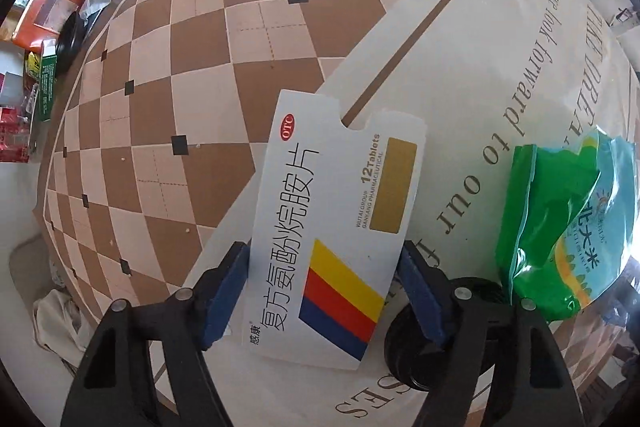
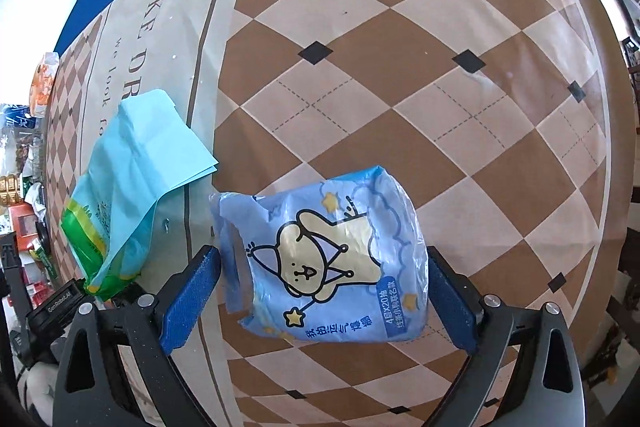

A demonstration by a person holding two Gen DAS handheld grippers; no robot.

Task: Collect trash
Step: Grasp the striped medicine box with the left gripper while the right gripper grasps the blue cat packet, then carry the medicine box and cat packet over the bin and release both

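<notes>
Left wrist view: the left tool (image 1: pixel 322 291) pinches the flattened medicine box (image 1: pixel 332 227) by its two long edges, lifted off the tabletop (image 1: pixel 224 67) for carrying. The right tool (image 2: pixel 324 291) stands open around the blue tissue wrapper (image 2: pixel 324 255), pads not yet touching, seemingly lined up to grab. A green bag (image 2: pixel 128 195) lies just left.

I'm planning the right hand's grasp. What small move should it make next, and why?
Probably close the right gripper. Its blue fingers already straddle the crumpled blue cartoon-bear tissue wrapper with gaps on both sides, while the left gripper already clamps the white medicine box.
</notes>
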